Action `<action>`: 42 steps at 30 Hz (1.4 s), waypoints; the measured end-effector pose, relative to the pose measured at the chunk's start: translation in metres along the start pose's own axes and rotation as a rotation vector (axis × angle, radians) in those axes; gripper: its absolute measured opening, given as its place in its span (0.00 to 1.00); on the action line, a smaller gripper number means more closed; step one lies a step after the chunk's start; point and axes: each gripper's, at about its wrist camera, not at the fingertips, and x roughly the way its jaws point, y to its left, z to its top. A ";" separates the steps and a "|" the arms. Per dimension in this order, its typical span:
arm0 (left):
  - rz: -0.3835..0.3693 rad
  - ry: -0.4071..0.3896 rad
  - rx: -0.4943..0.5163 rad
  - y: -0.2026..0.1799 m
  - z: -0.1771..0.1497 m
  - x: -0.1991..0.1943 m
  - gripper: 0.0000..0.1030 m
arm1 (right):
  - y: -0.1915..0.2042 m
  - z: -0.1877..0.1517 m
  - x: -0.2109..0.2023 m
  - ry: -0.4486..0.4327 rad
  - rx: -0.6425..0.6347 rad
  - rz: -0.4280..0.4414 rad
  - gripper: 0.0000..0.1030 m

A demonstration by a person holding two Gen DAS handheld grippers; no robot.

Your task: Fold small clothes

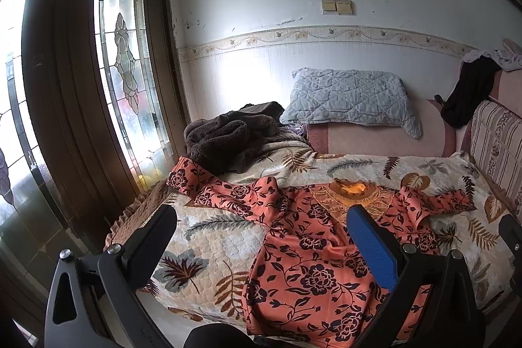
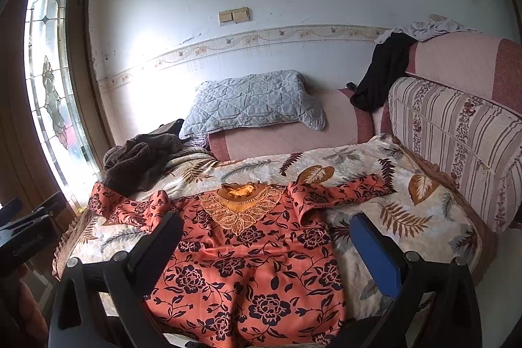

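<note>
- Lying spread flat, front up, on the leaf-print bedspread of the sofa bed: an orange flowered dress, neckline toward the wall, hem hanging over the near edge.
- Stretching out to either side: the left sleeve reaching toward the brown fleece, the right sleeve angling toward the striped cushion.
- Showing no fold yet; looking like the very start, with sleeves, sides and length all waiting to be turned in.
- Hovering above the dress with nothing held: left tongs spread wide over its left half.
- Hovering likewise, released and empty: right tongs over the middle and right edge.
- Probably reaching next for a sleeve or shoulder.
</note>
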 end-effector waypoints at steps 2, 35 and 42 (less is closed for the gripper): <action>0.002 0.003 -0.002 0.001 0.000 0.001 1.00 | 0.000 -0.001 -0.001 0.001 0.003 0.002 1.00; 0.018 0.031 0.000 0.002 -0.003 0.022 1.00 | 0.001 0.007 0.023 0.044 0.019 0.029 1.00; 0.024 0.037 0.000 0.001 -0.003 0.028 1.00 | 0.004 0.009 0.030 0.050 0.018 0.033 1.00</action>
